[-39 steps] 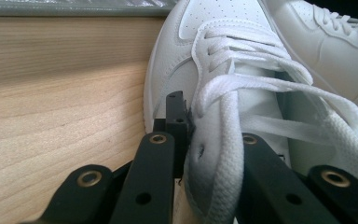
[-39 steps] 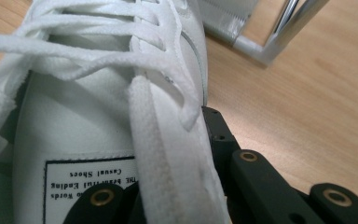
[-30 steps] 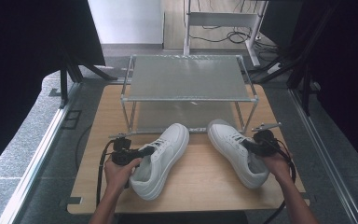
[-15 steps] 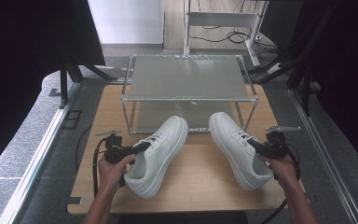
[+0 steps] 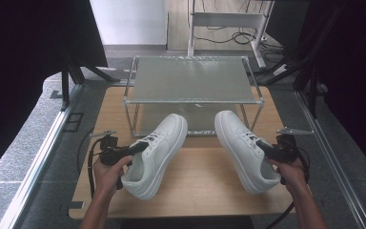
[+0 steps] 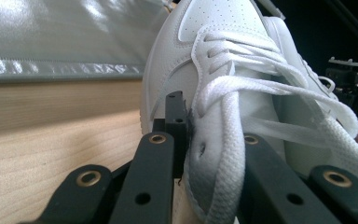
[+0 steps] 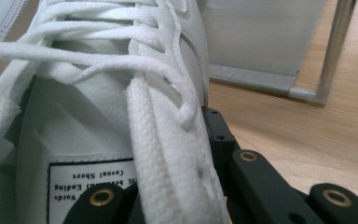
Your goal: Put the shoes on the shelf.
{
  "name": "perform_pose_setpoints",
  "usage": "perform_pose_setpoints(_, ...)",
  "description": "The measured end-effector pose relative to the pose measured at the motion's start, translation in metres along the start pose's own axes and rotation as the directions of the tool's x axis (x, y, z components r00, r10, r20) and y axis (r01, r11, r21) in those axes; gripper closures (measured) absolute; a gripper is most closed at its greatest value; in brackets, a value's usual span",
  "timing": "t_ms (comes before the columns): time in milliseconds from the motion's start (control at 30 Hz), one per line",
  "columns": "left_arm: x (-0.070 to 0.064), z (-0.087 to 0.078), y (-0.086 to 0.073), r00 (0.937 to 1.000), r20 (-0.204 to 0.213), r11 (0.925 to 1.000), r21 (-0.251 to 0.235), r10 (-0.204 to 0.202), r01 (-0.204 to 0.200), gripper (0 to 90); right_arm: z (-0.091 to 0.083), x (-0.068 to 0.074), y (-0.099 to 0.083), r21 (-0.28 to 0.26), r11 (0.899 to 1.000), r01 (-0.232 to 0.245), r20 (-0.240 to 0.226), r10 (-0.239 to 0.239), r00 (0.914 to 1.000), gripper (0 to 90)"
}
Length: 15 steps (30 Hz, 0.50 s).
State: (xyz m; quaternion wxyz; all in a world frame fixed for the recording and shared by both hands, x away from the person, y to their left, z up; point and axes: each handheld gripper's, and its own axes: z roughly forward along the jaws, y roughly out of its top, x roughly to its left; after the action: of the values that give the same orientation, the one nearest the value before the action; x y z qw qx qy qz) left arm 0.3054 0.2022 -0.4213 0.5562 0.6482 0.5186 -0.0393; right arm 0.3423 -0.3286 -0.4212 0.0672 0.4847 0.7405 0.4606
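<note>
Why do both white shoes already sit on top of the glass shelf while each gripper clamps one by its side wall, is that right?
Not quite. In the high view both shoes rest on the wooden table in front of the shelf, not on it. The rest holds: the left gripper clamps the left shoe and the right gripper the right shoe by the side wall.

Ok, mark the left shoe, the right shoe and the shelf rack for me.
left shoe point(image 5: 164, 138), high view, on the toe box.
right shoe point(image 5: 233, 133), high view, on the toe box.
shelf rack point(image 5: 190, 101), high view, on the front rail of the top shelf.
</note>
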Motion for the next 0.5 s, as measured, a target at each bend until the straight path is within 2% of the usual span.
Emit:
perform_pose_setpoints(167, -0.004, -0.003, 0.004, 0.9999, 0.013, 0.9998, -0.02, 0.008, -0.007, 82.8, -0.002, 0.003, 0.002, -0.037, 0.999, -0.033, -0.063, 0.031, 0.9975, 86.3)
perform_pose_setpoints(433, -0.014, -0.005, 0.013, 0.9987, 0.047, 0.9988, -0.045, 0.022, -0.02, 82.9, -0.007, 0.011, 0.008, -0.068, 0.997, -0.024, -0.079, 0.019, 0.9967, 86.3)
perform_pose_setpoints(500, -0.015, -0.004, 0.017, 0.9984, 0.055, 0.9981, -0.06, 0.015, -0.012, 82.8, -0.007, 0.014, 0.01, -0.075, 0.997, -0.02, -0.082, 0.014, 0.9966, 86.3)
